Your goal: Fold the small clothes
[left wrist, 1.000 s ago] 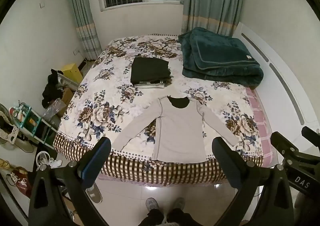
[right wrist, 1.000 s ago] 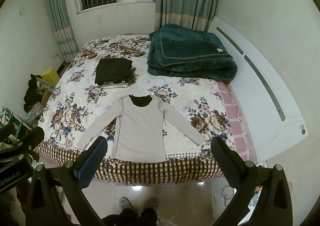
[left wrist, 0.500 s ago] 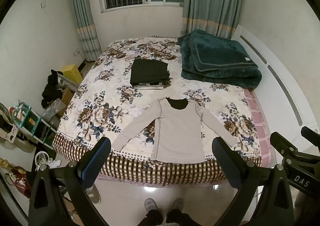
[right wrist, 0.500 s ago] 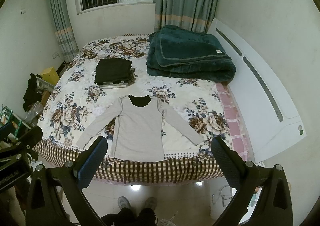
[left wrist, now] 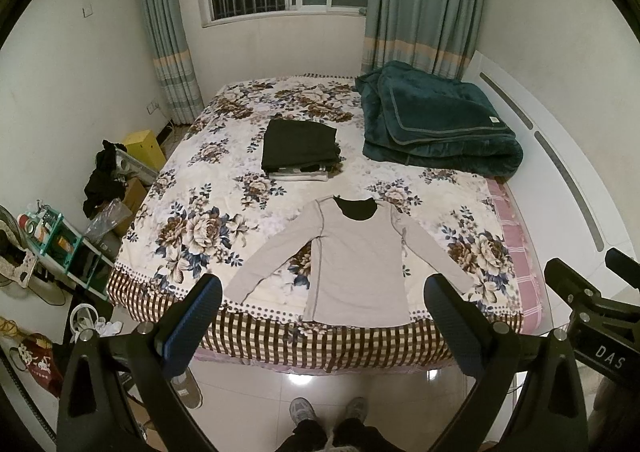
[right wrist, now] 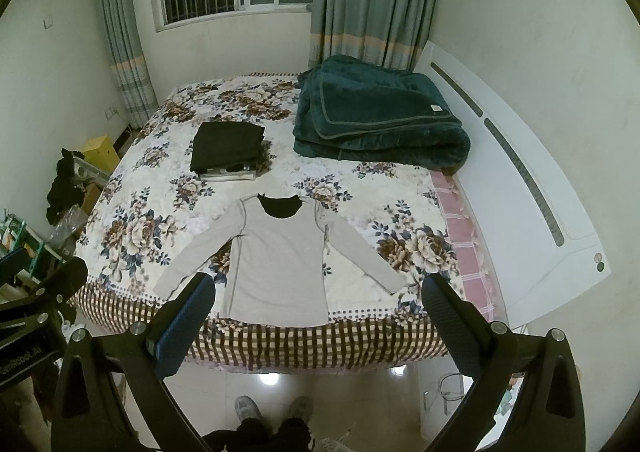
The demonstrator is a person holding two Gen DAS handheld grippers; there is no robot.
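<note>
Grey long-sleeved top [left wrist: 356, 264]: flat, sleeves spread, at the bed's [left wrist: 192, 236] near edge, nearer than the folded dark stack [left wrist: 300, 150]. Left hand-held gripper [left wrist: 320, 328] and right hand-held gripper [right wrist: 316, 322]: released, empty. Since a second ago both drew slightly back; folding unstarted.

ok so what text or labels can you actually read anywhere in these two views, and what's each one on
"DAS" on the right hand-held gripper, seen at the edge of the left wrist view.
"...nRobot.AI" on the left hand-held gripper, at the edge of the right wrist view; the first letters are cut off.
Tag on the green blanket: too small to read.
Red bag on the floor: white characters, too blurred to read.
Nothing readable on the grey shirt.
</note>
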